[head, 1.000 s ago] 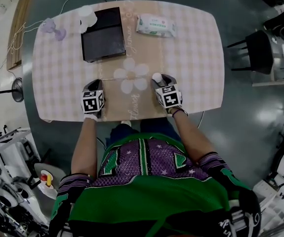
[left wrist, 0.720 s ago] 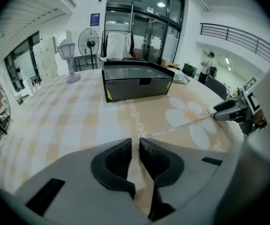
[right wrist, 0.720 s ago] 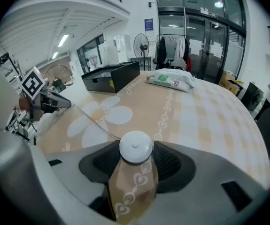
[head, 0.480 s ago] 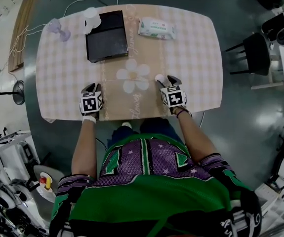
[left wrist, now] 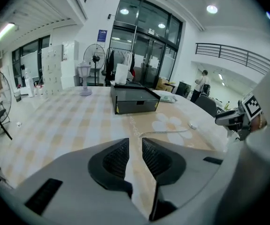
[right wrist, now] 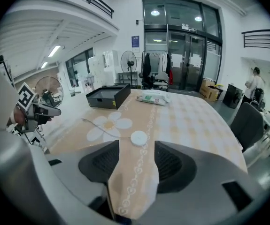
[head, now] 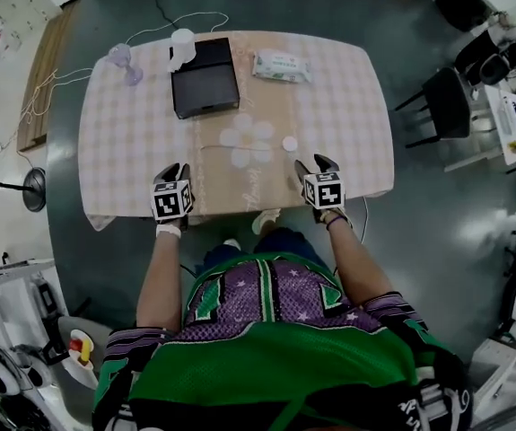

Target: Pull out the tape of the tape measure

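Observation:
The tape measure (head: pixel 289 143) is a small white round case lying on the checked table (head: pixel 132 142). Its thin tape (head: pixel 240 146) is drawn out to the left across the flower print. The case (right wrist: pixel 138 138) lies just beyond my right gripper (right wrist: pixel 137 161), whose jaws have just been opening and stand wide with nothing between them. My left gripper (left wrist: pixel 135 149) has also just been opening; a narrow gap shows, with nothing in it. The tape (left wrist: pixel 165 132) runs ahead of it to the case (left wrist: pixel 192 124). Both grippers (head: pixel 171 171) (head: pixel 316 164) hover over the near table edge.
A black open box (head: pixel 204 77) stands at the back of the table, with a white cup (head: pixel 182 43) and a small purple fan (head: pixel 123 59) to its left. A wipes pack (head: pixel 283 65) lies to its right. A dark chair (head: pixel 437 101) stands off the table's right side.
Both grippers have drawn back and up toward the near table edge. The white case, earlier at the right gripper's tips, now lies apart from it. The left jaws have parted.

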